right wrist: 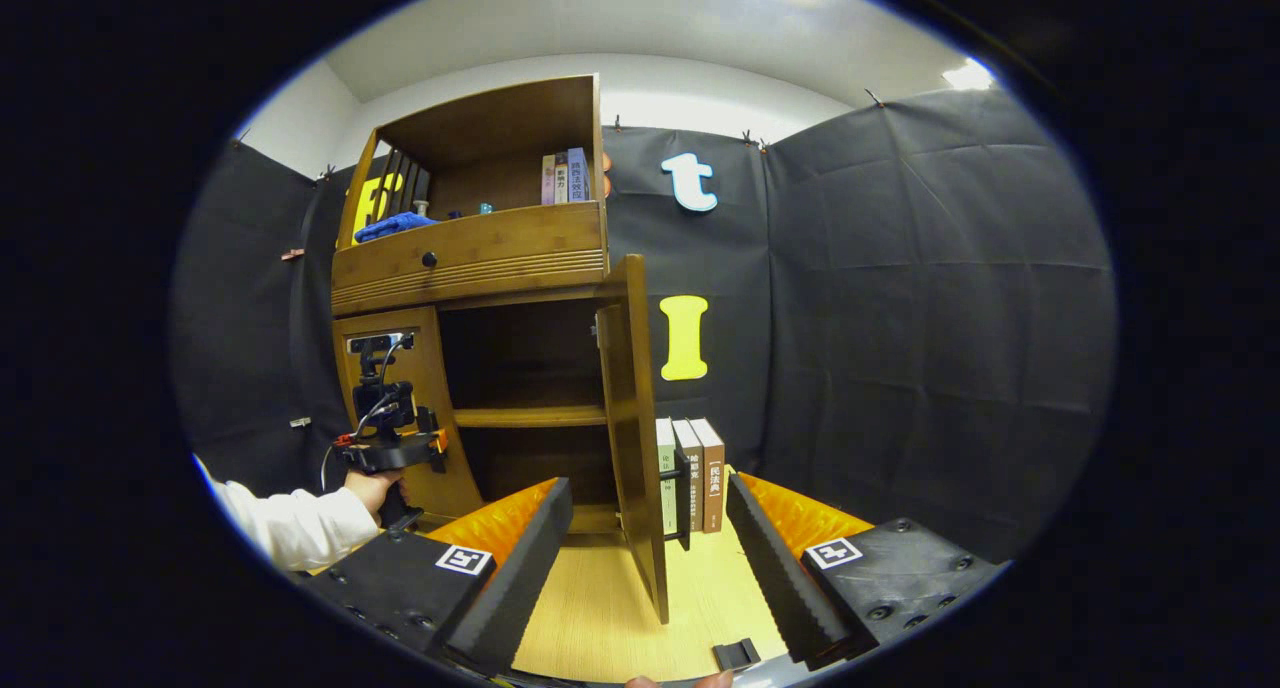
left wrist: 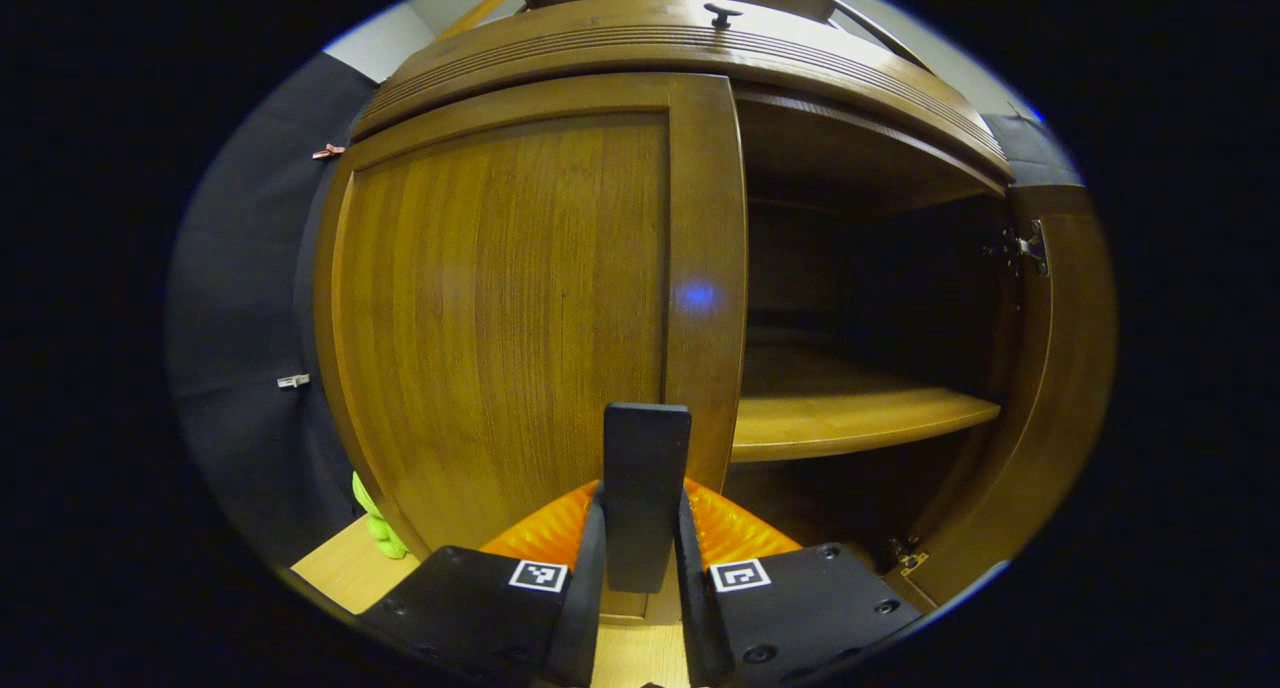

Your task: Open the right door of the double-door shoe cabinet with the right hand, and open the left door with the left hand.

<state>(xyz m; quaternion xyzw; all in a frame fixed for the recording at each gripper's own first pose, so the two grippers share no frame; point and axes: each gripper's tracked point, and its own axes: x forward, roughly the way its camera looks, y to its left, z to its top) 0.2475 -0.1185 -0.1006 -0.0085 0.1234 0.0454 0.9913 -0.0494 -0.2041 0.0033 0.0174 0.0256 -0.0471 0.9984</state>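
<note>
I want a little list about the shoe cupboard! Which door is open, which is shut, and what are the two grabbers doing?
right door: open, swung out edge-on
left door: closed
left door handle: dark bar between the fingers of the left hand-held gripper
right hand-held gripper: open, back from the cabinet, holding nothing
inside shelf: bare
beside cabinet: books standing on the table

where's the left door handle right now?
In the left gripper view, the handle sits bottom centre between the left gripper fingers, on the closed left door's right edge.
</note>
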